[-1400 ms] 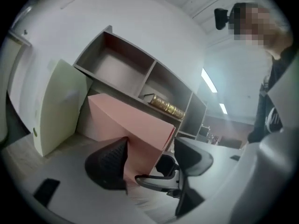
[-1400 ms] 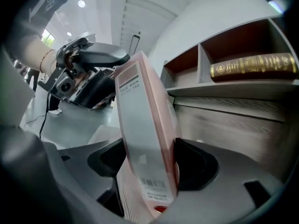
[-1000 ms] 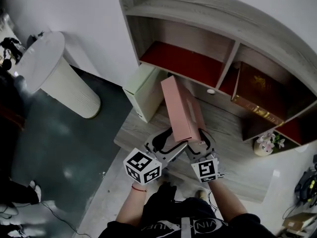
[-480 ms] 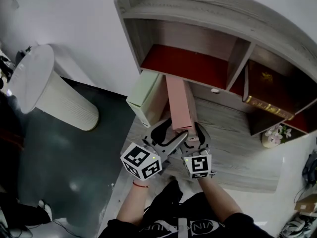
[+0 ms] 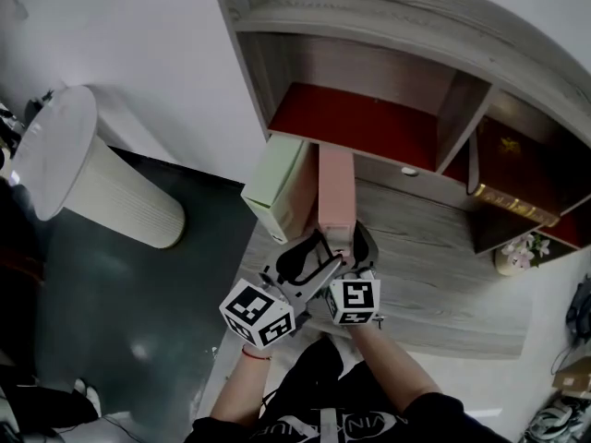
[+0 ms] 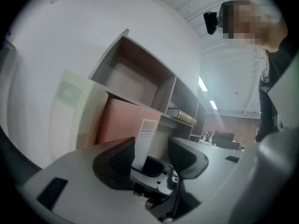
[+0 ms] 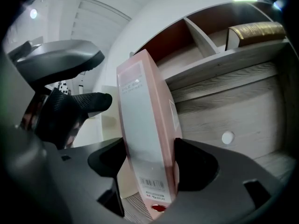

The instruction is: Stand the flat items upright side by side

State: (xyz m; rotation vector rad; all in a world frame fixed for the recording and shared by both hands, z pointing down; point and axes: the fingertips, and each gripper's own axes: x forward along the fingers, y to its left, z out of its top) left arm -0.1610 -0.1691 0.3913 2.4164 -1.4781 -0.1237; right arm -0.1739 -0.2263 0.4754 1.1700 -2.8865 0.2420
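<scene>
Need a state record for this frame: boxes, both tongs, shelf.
pink box: upright on the wooden desk
pale green box: standing just left of the pink box
right tongs: shut on pink box
left tongs: open, just been closing; pink box's edge between them, not clamped
shelf unit: behind both boxes

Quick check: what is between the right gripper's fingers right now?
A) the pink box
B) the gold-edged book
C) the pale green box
A: in the right gripper view the pink box stands upright, with the fingers of the right gripper pressed against both its sides.
</scene>
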